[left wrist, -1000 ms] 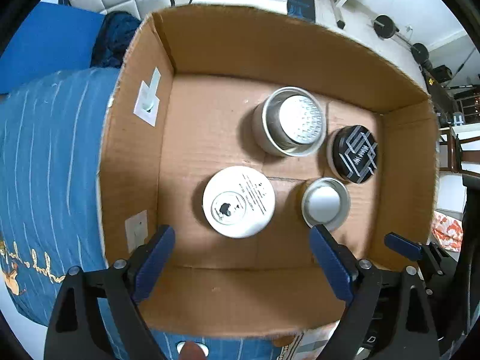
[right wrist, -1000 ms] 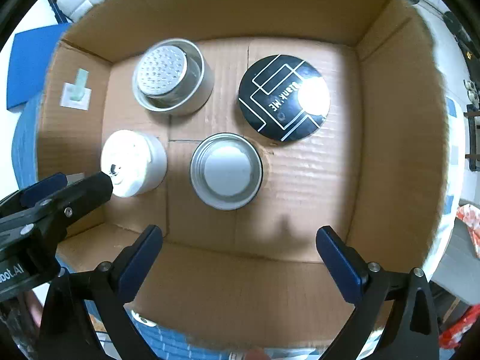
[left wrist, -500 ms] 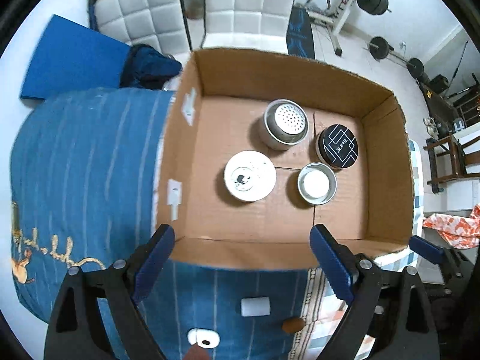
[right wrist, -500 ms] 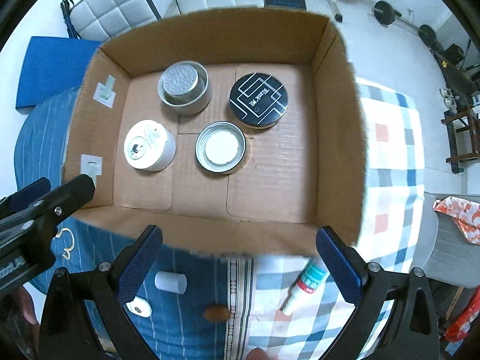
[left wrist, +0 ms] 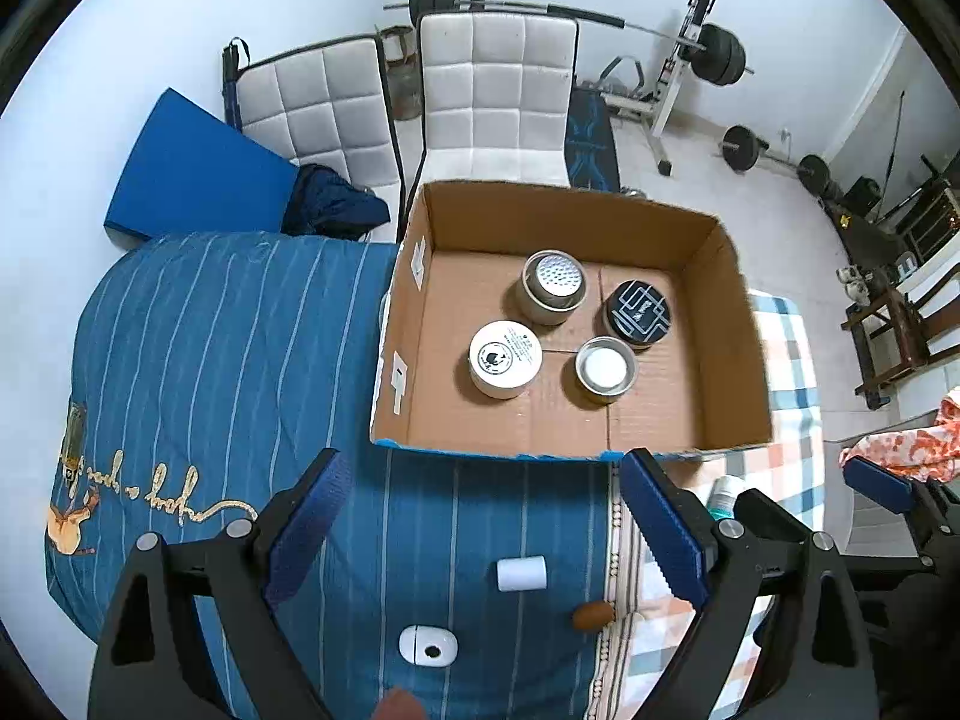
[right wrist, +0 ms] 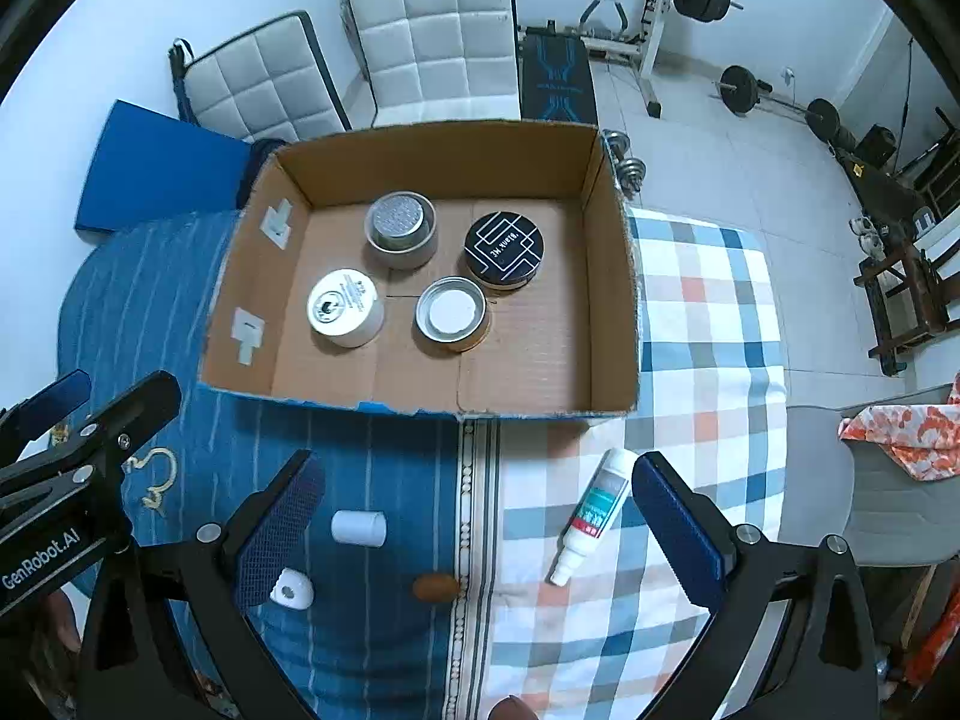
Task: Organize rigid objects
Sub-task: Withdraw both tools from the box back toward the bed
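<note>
An open cardboard box (left wrist: 738, 324) (right wrist: 618, 300) lies on the bed. Inside stand a white jar (left wrist: 504, 358) (right wrist: 345, 307), a metal cup with a perforated top (left wrist: 553, 286) (right wrist: 401, 228), a black patterned tin (left wrist: 638, 313) (right wrist: 504, 249) and a silver tin (left wrist: 606, 368) (right wrist: 451, 313). On the bedding in front lie a white cylinder (left wrist: 521, 573) (right wrist: 359, 528), a white oval piece (left wrist: 428, 646) (right wrist: 291, 588), a brown oval piece (left wrist: 593, 615) (right wrist: 436, 587) and a white tube (right wrist: 594, 513). My left gripper (left wrist: 486, 528) and right gripper (right wrist: 474, 534) are open and empty, above the bedding.
The bed has a blue striped cover (left wrist: 210, 360) on the left and a checked cover (right wrist: 708, 360) on the right. White padded chairs (left wrist: 498, 96), a blue mat (left wrist: 192, 174) and gym weights (left wrist: 720, 54) stand beyond. A grey chair (right wrist: 864, 492) is at the right.
Both grippers have pulled up and back out of the box. The box looks much smaller now, and the loose items on the bedding have come into view.
</note>
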Demonstrator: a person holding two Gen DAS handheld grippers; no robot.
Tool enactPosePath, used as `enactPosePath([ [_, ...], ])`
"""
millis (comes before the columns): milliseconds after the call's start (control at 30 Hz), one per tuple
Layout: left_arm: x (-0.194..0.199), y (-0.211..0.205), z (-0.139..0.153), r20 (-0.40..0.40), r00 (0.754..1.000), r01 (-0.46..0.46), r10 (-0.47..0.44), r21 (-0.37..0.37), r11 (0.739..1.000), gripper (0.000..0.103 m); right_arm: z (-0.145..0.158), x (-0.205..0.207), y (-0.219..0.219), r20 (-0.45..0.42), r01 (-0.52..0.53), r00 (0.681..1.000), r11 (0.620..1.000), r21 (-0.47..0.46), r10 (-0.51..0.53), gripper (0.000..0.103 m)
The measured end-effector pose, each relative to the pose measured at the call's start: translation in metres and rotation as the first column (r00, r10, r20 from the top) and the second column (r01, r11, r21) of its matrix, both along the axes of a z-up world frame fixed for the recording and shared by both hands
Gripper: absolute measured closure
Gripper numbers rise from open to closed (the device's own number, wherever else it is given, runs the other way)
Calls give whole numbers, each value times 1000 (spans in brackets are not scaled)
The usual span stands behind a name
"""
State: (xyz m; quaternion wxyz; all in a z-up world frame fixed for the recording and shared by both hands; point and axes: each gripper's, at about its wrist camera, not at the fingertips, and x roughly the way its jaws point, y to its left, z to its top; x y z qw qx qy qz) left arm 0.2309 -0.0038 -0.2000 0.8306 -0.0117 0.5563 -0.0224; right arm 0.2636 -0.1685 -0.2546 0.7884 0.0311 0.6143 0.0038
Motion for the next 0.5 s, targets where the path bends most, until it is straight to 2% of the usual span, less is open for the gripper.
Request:
enactPosePath([
  [333,-32,4,33,58,998,-6,7,-20,1000,11,35,-32,-4,60,9,998,999,44,-12,0],
  [433,-42,15,25,33,999,-31,32,-24,999,11,27,-43,-13,36,27,999,998,60,-29,0],
  [500,-53,29,6,-16,998,-66,66,-31,997,11,14,-52,-20,0,37,999,997,62,-37,0],
])
